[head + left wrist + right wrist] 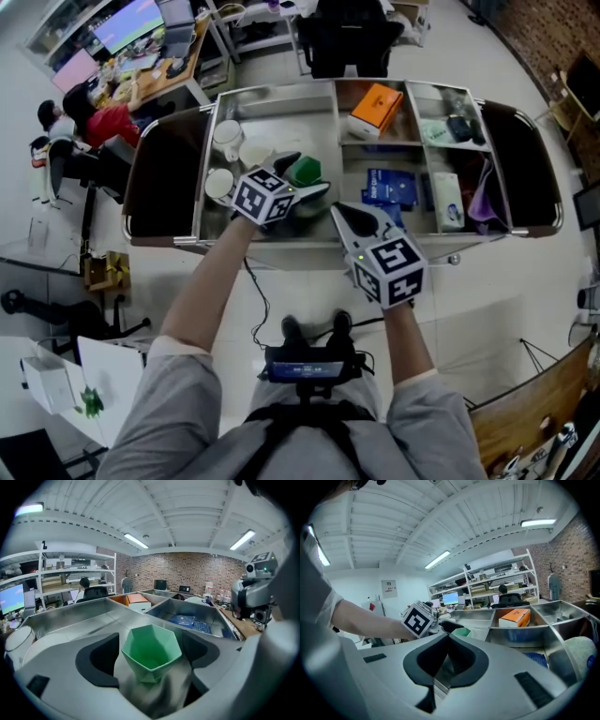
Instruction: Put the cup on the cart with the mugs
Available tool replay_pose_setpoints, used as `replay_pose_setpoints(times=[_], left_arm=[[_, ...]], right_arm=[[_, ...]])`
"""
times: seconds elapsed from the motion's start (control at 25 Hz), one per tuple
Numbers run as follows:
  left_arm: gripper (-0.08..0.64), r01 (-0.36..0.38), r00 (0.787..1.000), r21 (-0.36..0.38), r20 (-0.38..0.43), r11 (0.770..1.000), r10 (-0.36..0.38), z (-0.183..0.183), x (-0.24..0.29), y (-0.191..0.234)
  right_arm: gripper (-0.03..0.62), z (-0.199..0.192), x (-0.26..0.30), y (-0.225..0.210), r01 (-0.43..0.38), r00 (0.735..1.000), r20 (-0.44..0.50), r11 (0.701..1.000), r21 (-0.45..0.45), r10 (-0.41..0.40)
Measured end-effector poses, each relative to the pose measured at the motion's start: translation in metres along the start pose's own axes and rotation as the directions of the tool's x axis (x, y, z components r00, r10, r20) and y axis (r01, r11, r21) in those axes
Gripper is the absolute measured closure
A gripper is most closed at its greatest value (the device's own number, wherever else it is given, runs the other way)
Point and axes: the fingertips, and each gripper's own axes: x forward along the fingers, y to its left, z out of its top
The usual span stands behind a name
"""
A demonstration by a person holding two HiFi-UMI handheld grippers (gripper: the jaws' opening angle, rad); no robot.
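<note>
One green cup [151, 651], perhaps three mugs [227, 136], one orange box [376, 108]

Bright, even overhead light from ceiling strip lights [136, 540]. Shadows are soft. The steel cart [272, 101] shows a mild sheen. Both gripper views show strong fisheye bending, dark corners and a blurred near foreground.

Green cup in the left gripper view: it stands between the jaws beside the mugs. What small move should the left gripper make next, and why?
Probably draw the left gripper straight back, jaws kept wide. The green cup stands upright on the cart tray, gaps show at both pads, and white mugs sit close at its left, so swinging sideways risks a knock.
</note>
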Motion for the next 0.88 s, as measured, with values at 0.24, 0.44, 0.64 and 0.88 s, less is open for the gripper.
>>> replay_pose_setpoints(times=[0.24, 0.44, 0.64, 0.88], left_arm=[[0.135, -0.009, 1.000, 0.041, 0.011, 0.999, 0.008, 0.015, -0.014, -0.003], [0.135, -0.053, 0.998, 0.060, 0.045, 0.997, 0.051, 0.029, -0.039, -0.006], [0.164, -0.121, 0.987, 0.042, 0.113, 0.992, 0.116, 0.043, -0.083, -0.012], [0.399, -0.271, 0.939, -0.031, 0.210, 0.962, 0.271, 0.040, -0.154, -0.026]], right_arm=[[0.600, 0.000, 0.000, 0.000, -0.010, 1.000, 0.001, 1.000, -0.006, 0.010], [0.600, 0.002, -0.002, 0.000, -0.023, 1.000, 0.005, 1.000, -0.016, 0.023], [0.600, 0.002, -0.007, 0.007, -0.044, 0.999, 0.003, 0.999, -0.024, 0.045], [0.600, -0.001, -0.009, 0.023, -0.079, 0.997, 0.004, 0.996, -0.050, 0.079]])
